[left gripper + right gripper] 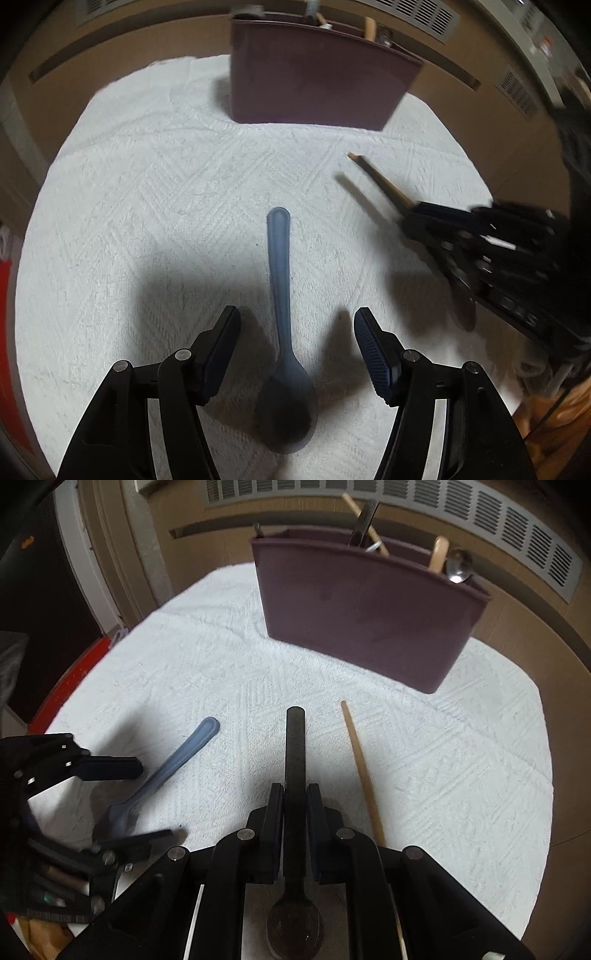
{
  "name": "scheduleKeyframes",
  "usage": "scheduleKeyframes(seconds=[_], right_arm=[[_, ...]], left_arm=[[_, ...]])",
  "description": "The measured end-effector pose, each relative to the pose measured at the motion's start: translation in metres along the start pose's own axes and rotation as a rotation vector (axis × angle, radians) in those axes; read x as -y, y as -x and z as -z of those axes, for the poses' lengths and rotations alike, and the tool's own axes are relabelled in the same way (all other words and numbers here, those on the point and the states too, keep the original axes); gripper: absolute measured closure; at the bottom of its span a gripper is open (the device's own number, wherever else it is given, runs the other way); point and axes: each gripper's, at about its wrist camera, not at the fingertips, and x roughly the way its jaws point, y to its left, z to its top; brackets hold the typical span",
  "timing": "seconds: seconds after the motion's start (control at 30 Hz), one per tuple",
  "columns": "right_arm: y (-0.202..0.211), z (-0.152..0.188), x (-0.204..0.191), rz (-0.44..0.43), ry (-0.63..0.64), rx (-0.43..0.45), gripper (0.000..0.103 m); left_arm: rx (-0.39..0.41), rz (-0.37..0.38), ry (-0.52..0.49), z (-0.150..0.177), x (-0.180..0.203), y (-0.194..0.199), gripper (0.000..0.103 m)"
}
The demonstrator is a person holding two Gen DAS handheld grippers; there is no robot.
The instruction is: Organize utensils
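White textured cloth [147,221] covers the bench under us, with brown cardboard walls and a grey vent grille [480,520] behind it. At the far side of the cloth stands a maroon utensil caddy [369,620], already carrying a wooden handle, a dark handle and a metal spoon [458,566] that pokes up at its right end.

Our left tool [297,336] hovers low with its fingers spread apart, one on each side of a blue plastic spoon [282,332]. That spoon lies flat on the cloth, bowl toward us and handle pointing at the caddy; neither pad touches it.

Our right tool [295,812] is clamped on a dark spoon [295,775], gripping its handle partway along, so the handle tip juts forward and the bowl sits back under the tool. From the left wrist view this spoon appears lifted clear of the cloth, casting a shadow below.

Just right of it a wooden chopstick [362,775] lies on the cloth, its tip pointing toward the caddy.
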Motion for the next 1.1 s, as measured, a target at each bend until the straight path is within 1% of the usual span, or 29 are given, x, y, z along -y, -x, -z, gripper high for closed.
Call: scheduleKeyframes(seconds=[0.03,0.1,0.17,0.23,0.3,0.4,0.5,0.57,0.7,0.73,0.8,0.9,0.97,1.0,1.03,1.1], right_arm=[[0.008,0.002,0.004,-0.008,-0.009,0.020,0.091],[0.023,0.006,0.014,-0.016,-0.027,0.054,0.091],[0.034,0.010,0.022,-0.018,-0.043,0.080,0.091],[0.041,0.013,0.029,-0.022,-0.060,0.100,0.091],[0.048,0.017,0.036,-0.021,-0.075,0.115,0.091],[0.056,0.023,0.041,-0.025,-0.091,0.133,0.091],[0.058,0.028,0.044,-0.032,-0.096,0.145,0.091],[0.062,0.031,0.048,-0.039,-0.100,0.152,0.091],[0.063,0.032,0.049,-0.044,-0.108,0.159,0.091],[0.063,0.031,0.049,-0.046,-0.109,0.161,0.091],[0.063,0.031,0.047,-0.050,-0.109,0.163,0.091],[0.066,0.031,0.044,-0.055,-0.110,0.165,0.091],[0.071,0.032,0.041,-0.053,-0.107,0.173,0.091],[0.074,0.032,0.040,-0.053,-0.105,0.179,0.091],[0.077,0.033,0.039,-0.053,-0.104,0.184,0.091],[0.082,0.034,0.037,-0.051,-0.099,0.191,0.091]], left_arm=[[0.005,-0.002,0.009,-0.004,-0.002,0.002,0.039],[0.017,-0.037,-0.006,-0.011,-0.001,0.003,0.040],[0.011,-0.074,-0.038,-0.022,0.003,0.001,0.046],[-0.003,-0.109,-0.068,-0.033,0.008,-0.005,0.059],[-0.020,-0.143,-0.095,-0.042,0.013,-0.013,0.065],[-0.037,-0.190,-0.114,-0.052,0.013,-0.021,0.066],[-0.063,-0.201,-0.113,-0.058,0.010,-0.029,0.068],[-0.070,-0.196,-0.110,-0.059,0.010,-0.032,0.070],[-0.070,-0.195,-0.122,-0.059,0.012,-0.032,0.077],[-0.058,-0.199,-0.127,-0.058,0.014,-0.032,0.083],[-0.026,-0.212,-0.152,-0.054,0.020,-0.032,0.088],[0.060,-0.250,-0.169,-0.044,0.028,-0.028,0.088],[0.130,-0.306,-0.151,-0.033,0.028,-0.020,0.088],[0.175,-0.312,-0.134,-0.026,0.027,-0.013,0.088],[0.208,-0.288,-0.103,-0.021,0.025,-0.006,0.088],[0.244,-0.227,-0.034,-0.013,0.019,0.008,0.088]])
